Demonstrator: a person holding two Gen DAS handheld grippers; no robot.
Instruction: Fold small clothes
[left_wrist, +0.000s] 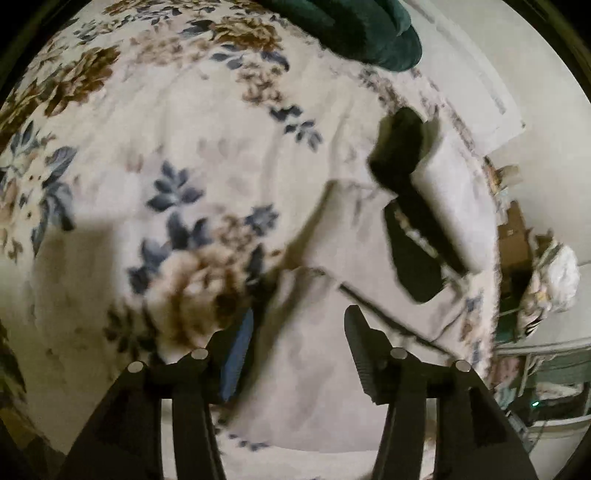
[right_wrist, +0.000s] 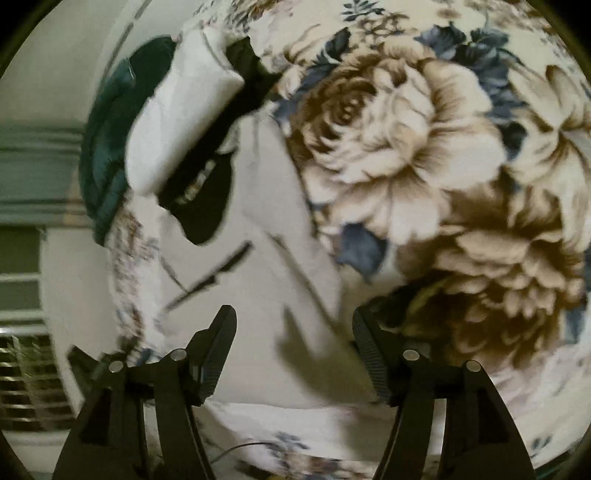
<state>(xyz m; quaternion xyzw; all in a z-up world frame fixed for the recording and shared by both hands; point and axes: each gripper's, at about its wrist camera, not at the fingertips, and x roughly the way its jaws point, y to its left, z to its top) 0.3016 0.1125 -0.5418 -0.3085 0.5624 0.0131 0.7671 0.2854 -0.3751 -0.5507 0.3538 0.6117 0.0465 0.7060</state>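
A pale garment (left_wrist: 325, 373) is seen lying flat on the floral blanket (left_wrist: 155, 122) at lower centre of both views, judged light and limp, best pinched at an edge; left gripper (left_wrist: 299, 354) and right gripper (right_wrist: 293, 350) fingers spread wide, nothing held.

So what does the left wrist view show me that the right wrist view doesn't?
Only the left wrist view shows clutter beyond the bed's edge, including a crumpled white bundle.

Only the right wrist view shows the big brown rose print close up and a slatted grille low on the left.

Both show the pale garment lying on the floral blanket, the black and white folded clothes, a dark green item, and open fingers holding nothing.
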